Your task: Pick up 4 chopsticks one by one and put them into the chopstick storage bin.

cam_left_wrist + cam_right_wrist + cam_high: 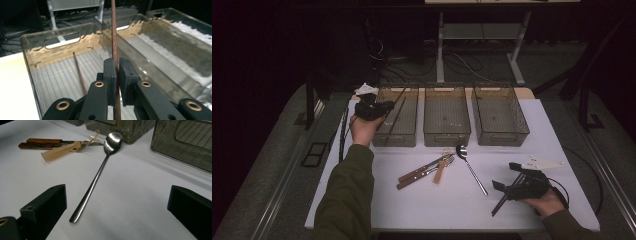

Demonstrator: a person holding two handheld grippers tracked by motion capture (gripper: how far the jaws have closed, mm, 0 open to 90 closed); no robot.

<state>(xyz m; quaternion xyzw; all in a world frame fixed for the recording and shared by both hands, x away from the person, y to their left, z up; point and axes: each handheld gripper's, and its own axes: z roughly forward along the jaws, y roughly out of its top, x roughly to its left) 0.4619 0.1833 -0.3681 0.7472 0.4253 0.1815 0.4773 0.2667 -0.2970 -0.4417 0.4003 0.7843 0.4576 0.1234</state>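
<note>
My left gripper (387, 107) is over the left clear bin (411, 139), shut on a brown chopstick (114, 42) that runs upright between its pads (110, 75). A second brown chopstick (79, 73) lies on the floor of that bin. My right gripper (507, 176) rests near the front right of the white table (452, 205), its jaws standing wide open with nothing between the pads. Ahead of it lies a metal spoon (100, 173), handle toward the gripper (118, 195) and bowl toward the bins.
Two more clear bins, the middle one (447, 135) and the right one (502, 136), stand in a row at the back. A wood-handled knife and fork (419, 172) and a beige plastic spoon (442, 171) lie left of the metal spoon (472, 170).
</note>
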